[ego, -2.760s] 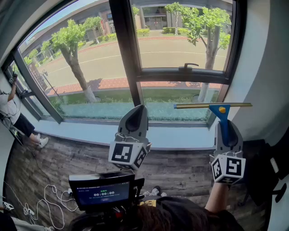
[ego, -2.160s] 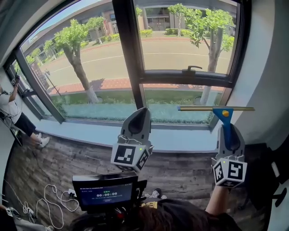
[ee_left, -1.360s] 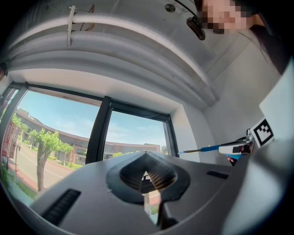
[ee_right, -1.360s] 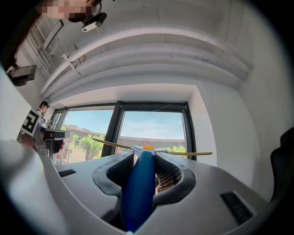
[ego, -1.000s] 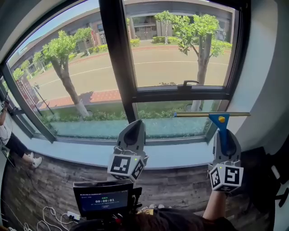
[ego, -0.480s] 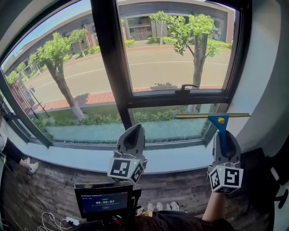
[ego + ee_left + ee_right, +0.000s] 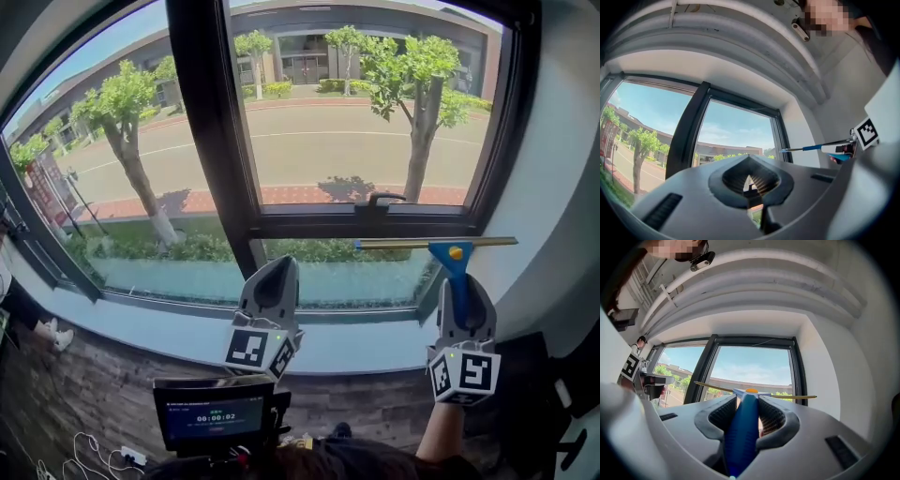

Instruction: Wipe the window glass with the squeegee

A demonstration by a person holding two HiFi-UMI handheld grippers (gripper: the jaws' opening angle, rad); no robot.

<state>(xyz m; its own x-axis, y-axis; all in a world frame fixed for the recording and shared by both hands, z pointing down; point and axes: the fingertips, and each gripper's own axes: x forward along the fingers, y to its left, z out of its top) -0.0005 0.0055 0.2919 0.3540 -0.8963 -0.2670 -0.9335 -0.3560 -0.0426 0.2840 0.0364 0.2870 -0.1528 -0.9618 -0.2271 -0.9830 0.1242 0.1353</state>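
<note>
Now my left tongs (image 7: 273, 281) idle below the mullion (image 7: 202, 122), jaws pressed together on nothing. My right tongs (image 7: 458, 298) clamp the blue handle of the squeegee (image 7: 441, 243), blade level just under the transom (image 7: 309, 225). Within 3 seconds I've stepped closer to the window glass (image 7: 366, 141). No stroke begun yet, I judge.

Timer digits 00:00:02 are shown on the small screen (image 7: 208, 419) just below the left gripper (image 7: 275, 267); the smaller lines around them cannot be read. Square black-and-white markers, no lettering, are carried on its cube (image 7: 251, 348) and the right gripper (image 7: 457, 281) cube (image 7: 464, 373).
</note>
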